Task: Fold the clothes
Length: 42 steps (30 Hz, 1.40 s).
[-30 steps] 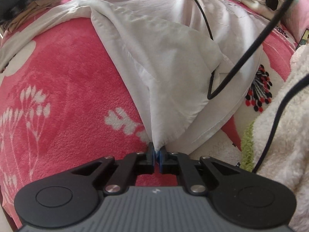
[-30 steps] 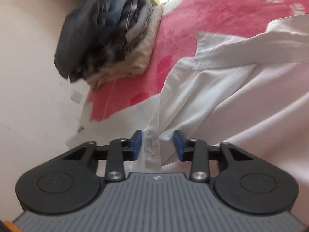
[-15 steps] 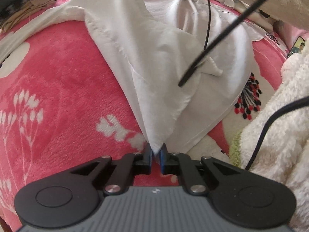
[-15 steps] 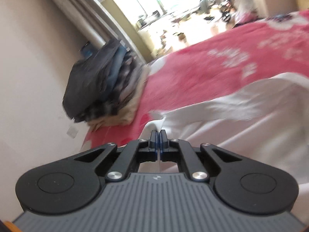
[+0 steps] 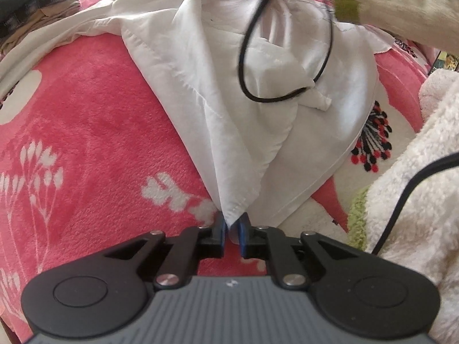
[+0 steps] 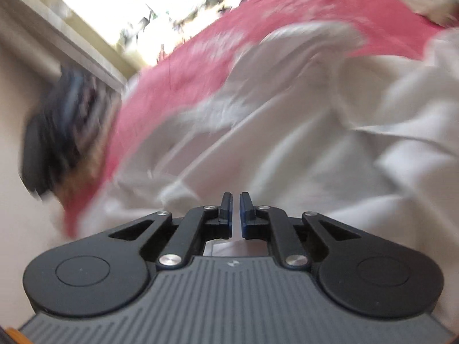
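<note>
A white shirt (image 5: pixel 229 100) lies on a pink flowered blanket (image 5: pixel 86 129). My left gripper (image 5: pixel 231 225) is shut on the shirt's near hem corner, low over the blanket. At the top of the left wrist view the cloth is gathered and pulled up to where a sleeved arm (image 5: pixel 401 5) reaches in. In the blurred right wrist view my right gripper (image 6: pixel 235 200) sits over the white shirt (image 6: pixel 287 143). Its jaws are opening slightly, with a narrow gap and white cloth still between the pads.
A stack of folded dark and checked clothes (image 6: pixel 57 132) sits by the wall at the blanket's far end, also visible as the stack (image 5: pixel 28 0). A black cable (image 5: pixel 243 66) loops over the shirt. Fluffy cream fabric (image 5: pixel 416 186) lies to the right.
The right gripper closed on the shirt's edge and swept sideways with it, rolling as it went. The far part of the shirt rose and bunched. The left gripper stayed put, still pinching the corner.
</note>
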Each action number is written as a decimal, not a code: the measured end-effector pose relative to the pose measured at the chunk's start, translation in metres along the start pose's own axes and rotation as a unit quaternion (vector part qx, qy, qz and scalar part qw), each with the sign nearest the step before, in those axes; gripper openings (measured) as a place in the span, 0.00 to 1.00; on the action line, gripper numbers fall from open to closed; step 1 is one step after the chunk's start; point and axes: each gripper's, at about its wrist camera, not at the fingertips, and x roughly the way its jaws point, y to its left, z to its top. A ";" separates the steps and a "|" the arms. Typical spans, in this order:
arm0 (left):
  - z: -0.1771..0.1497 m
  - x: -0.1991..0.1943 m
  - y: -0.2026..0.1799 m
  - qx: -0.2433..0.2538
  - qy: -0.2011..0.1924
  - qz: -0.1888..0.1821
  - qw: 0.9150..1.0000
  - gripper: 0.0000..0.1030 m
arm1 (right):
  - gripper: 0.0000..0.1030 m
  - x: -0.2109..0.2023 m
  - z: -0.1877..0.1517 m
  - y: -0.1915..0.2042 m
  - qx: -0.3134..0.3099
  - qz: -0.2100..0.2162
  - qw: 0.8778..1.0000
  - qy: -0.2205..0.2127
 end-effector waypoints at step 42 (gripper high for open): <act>-0.021 -0.004 -0.027 0.017 -0.035 0.101 0.994 0.15 | 0.04 -0.171 -0.184 -0.017 -0.055 0.096 0.983 0.147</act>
